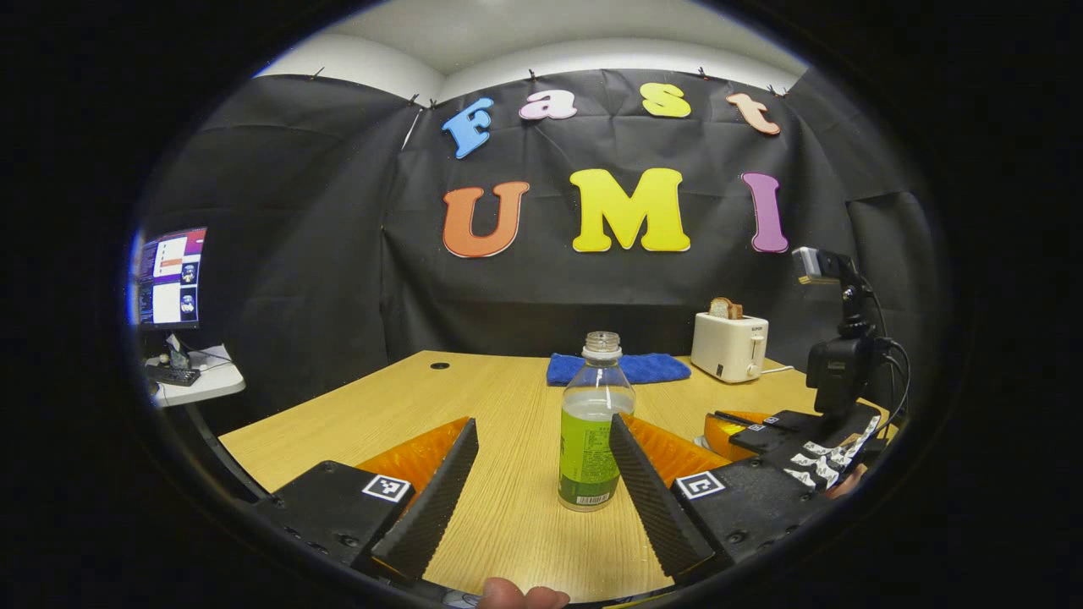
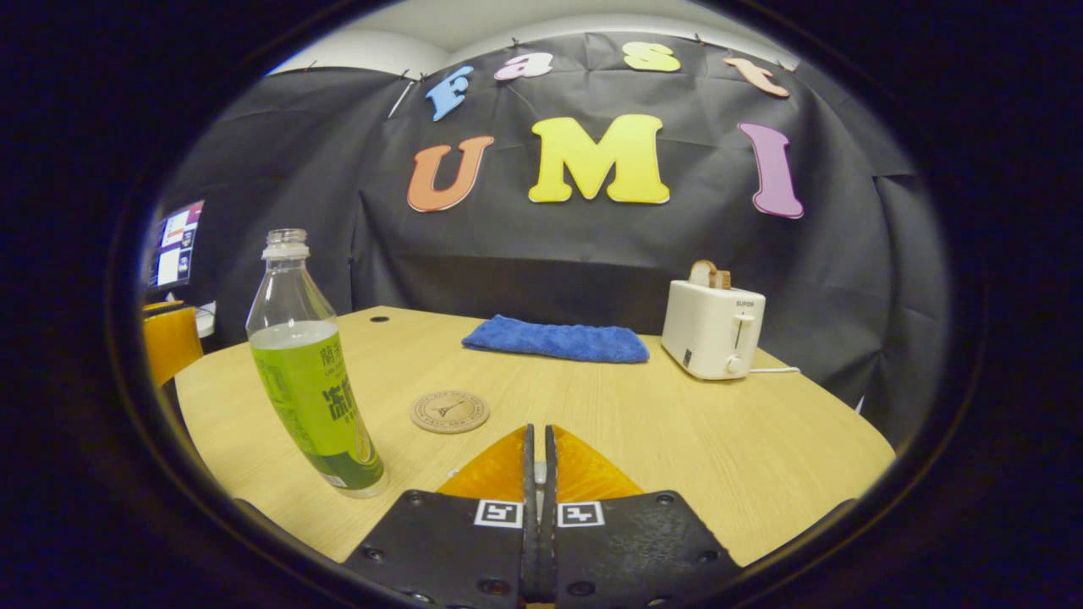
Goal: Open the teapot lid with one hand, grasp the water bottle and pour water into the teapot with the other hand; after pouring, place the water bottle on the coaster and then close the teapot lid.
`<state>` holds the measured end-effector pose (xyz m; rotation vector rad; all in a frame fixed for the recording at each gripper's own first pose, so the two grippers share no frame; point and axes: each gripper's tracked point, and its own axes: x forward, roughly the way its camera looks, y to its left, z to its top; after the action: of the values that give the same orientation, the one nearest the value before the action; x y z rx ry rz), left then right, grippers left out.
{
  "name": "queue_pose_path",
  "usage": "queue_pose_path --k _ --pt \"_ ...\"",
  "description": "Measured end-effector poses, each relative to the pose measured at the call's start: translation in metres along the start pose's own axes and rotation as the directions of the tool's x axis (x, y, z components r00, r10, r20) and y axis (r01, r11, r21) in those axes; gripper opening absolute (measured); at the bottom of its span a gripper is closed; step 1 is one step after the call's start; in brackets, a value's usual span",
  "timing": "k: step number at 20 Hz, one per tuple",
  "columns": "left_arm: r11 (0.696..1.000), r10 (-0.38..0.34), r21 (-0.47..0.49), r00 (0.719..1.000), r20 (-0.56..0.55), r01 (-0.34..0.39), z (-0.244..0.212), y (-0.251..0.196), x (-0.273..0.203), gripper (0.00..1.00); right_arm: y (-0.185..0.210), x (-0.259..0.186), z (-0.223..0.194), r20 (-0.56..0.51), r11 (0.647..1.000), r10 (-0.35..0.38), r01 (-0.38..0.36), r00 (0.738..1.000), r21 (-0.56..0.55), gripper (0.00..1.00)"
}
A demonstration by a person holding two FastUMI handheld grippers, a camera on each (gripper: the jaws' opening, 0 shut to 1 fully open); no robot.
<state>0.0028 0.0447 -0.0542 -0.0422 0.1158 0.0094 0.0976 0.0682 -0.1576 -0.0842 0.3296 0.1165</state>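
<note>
Your left gripper [image 1: 541,482] is held low and level over the surface [image 1: 508,397], its jaws spread wide — the water bottle [image 1: 592,423] stands upright just ahead between the two fingers, nearer the right-hand one, and you cannot tell whether that finger touches it; nothing is gripped. The bottle has no cap and is about two-thirds full. Your fingertip [image 1: 520,596] shows at the bottom edge of the left gripper view, and off to the right your right gripper [image 1: 787,440] sits near the surface. In the right gripper view, the right gripper [image 2: 538,461] points forward with its jaws closed flat together, holding nothing. The bottle [image 2: 309,372] stands to its left, and the round coaster [image 2: 449,412] lies bare just beyond the fingertips. A blue cloth [image 2: 554,340] and a toaster [image 2: 712,328] sit farther back.
</note>
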Motion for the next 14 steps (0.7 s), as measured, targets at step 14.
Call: queue_pose_path --k 14 --pt "0.993 -0.120 -0.029 0.990 -0.074 0.118 -0.041 -0.036 0.022 0.98 -0.022 -0.052 0.049 0.103 0.998 0.034 -0.039 0.994 0.046 0.00"
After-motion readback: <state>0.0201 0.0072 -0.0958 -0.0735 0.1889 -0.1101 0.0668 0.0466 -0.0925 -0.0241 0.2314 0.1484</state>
